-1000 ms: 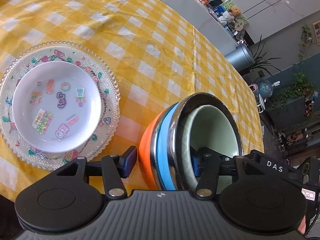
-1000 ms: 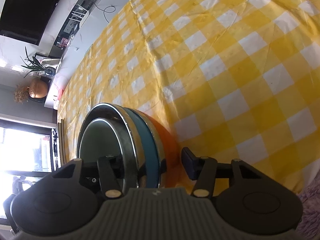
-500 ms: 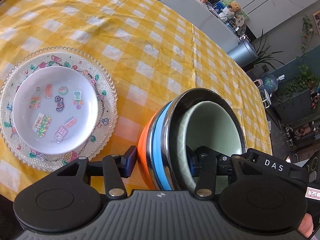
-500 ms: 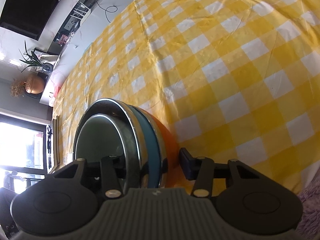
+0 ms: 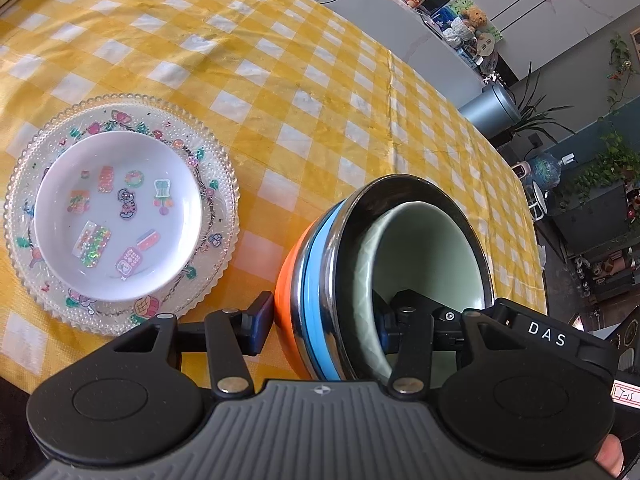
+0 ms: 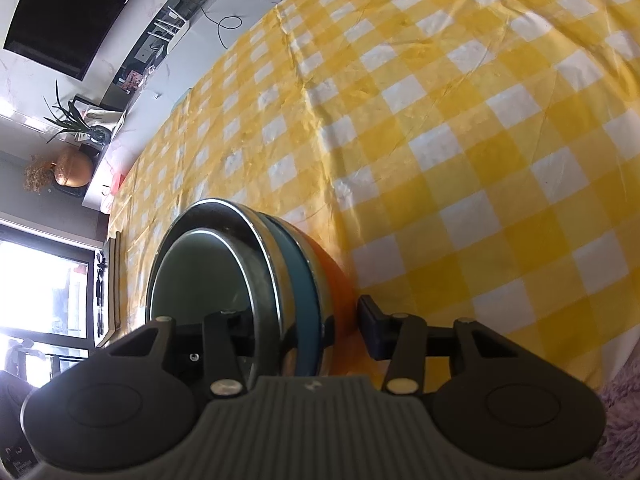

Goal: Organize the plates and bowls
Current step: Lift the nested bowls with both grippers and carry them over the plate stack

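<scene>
A nested stack of bowls (image 5: 360, 272) shows orange outside, then blue, then steel, with a pale green bowl (image 5: 424, 256) innermost. My left gripper (image 5: 320, 320) is shut on the stack's rim, one finger outside the orange wall, one inside the green bowl. My right gripper (image 6: 304, 328) is shut on the same stack (image 6: 280, 276) from the opposite side, straddling the rim likewise. The stack is held tilted just above the yellow checked tablecloth (image 5: 304, 92). To the left lies a white sticker-decorated plate (image 5: 116, 216) stacked on a clear beaded glass plate (image 5: 224, 184).
The table's far edge runs past a counter with snack bags and a teddy bear (image 5: 476, 16). A grey bin (image 5: 496, 106) and plants stand beyond it. In the right wrist view a television (image 6: 80, 12) and a window are at the left; a fluffy fabric (image 6: 624, 408) is at the lower right.
Both grippers have lifted slightly with the bowl stack; the plates and tablecloth look a little farther off. The grips have not changed.
</scene>
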The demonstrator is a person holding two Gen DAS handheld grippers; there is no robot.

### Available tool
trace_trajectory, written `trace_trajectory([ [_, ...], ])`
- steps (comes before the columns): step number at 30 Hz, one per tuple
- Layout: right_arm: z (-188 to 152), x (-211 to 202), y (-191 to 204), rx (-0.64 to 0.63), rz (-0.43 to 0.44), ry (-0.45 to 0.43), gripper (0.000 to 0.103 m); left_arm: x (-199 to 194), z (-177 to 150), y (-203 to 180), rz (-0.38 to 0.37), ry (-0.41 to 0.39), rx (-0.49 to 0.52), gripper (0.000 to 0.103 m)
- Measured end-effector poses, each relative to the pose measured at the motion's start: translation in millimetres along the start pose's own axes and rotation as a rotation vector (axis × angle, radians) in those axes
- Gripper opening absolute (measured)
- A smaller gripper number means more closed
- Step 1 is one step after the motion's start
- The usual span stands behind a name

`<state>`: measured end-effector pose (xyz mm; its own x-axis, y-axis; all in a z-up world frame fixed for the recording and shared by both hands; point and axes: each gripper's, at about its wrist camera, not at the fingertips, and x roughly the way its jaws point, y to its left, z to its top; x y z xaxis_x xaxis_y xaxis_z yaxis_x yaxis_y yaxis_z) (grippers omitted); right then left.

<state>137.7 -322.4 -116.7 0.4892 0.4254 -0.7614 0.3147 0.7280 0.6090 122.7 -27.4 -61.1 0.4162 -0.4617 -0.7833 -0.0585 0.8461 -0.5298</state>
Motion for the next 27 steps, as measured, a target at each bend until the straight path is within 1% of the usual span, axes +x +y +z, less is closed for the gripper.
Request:
trace_trajectory([
  [5, -2, -7, 2, -0.015, 0.032, -0.007, 0.046, -13, -5, -4, 0.010, -0.028, 0.019, 0.055],
  [15, -18, -34, 11, -0.045, 0.067, -0.039, 0.045, -41, -16, -10, -0.011, -0.069, 0.045, 0.055],
  [20, -31, -42, 22, -0.043, 0.088, -0.046, 0.045, -62, -16, -2, -0.010, -0.095, 0.043, 0.055],
  [23, -42, -43, 30, -0.014, 0.106, -0.034, 0.044, -75, -14, 4, 0.005, -0.118, 0.046, 0.055],
  [27, -52, -38, 49, -0.016, 0.115, -0.023, 0.044, -89, -9, 20, 0.010, -0.142, 0.026, 0.055],
])
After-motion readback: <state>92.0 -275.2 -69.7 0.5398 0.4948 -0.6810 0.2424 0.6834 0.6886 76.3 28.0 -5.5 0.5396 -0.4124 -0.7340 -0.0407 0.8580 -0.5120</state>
